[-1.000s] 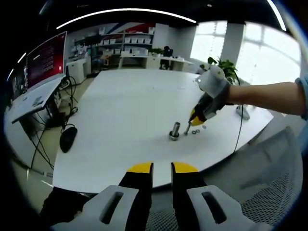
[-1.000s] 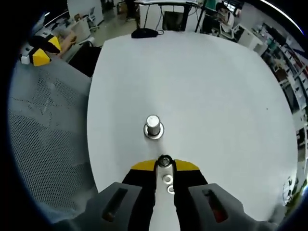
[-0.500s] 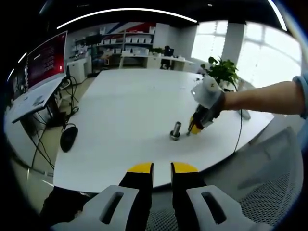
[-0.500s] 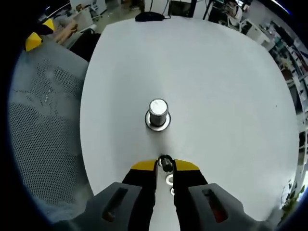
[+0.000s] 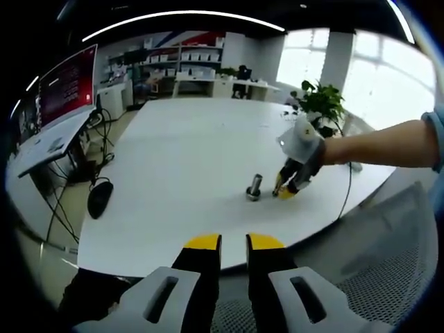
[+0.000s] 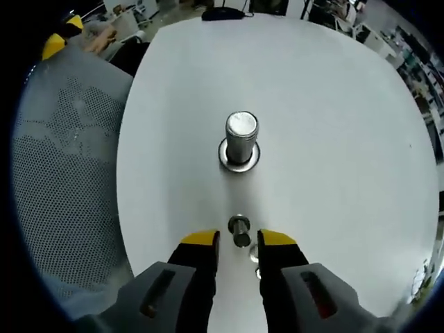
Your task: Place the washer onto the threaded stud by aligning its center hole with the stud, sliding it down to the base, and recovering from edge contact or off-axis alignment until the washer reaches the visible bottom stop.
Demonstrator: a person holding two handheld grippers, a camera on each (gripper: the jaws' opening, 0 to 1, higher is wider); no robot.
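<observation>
In the right gripper view my right gripper (image 6: pixel 238 239) is open, its yellow-tipped jaws standing either side of a small upright threaded stud (image 6: pixel 239 229) on the white table (image 6: pixel 326 139). I cannot tell whether a washer sits on the stud. A loose washer (image 6: pixel 254 253) lies just behind it by the right jaw. Farther ahead stands a thick metal cylinder (image 6: pixel 241 130) on a ring-shaped base. In the left gripper view a gloved hand holds the right gripper (image 5: pixel 285 189) down next to that cylinder (image 5: pixel 254 186). My left gripper (image 5: pixel 234 241) hangs off the table's near edge, jaws narrowly apart around nothing.
A black mouse (image 5: pixel 98 198) lies on a lower desk at the left, below a red monitor (image 5: pixel 66 83). A grey mesh chair (image 6: pixel 62 173) stands off the table's edge. A potted plant (image 5: pixel 321 101) stands at the table's far right. The table's far half is bare.
My right gripper's jaws have parted from the small piece they pinched, leaving it standing between them. The right view has closed in on the cylinder. My left gripper has not moved.
</observation>
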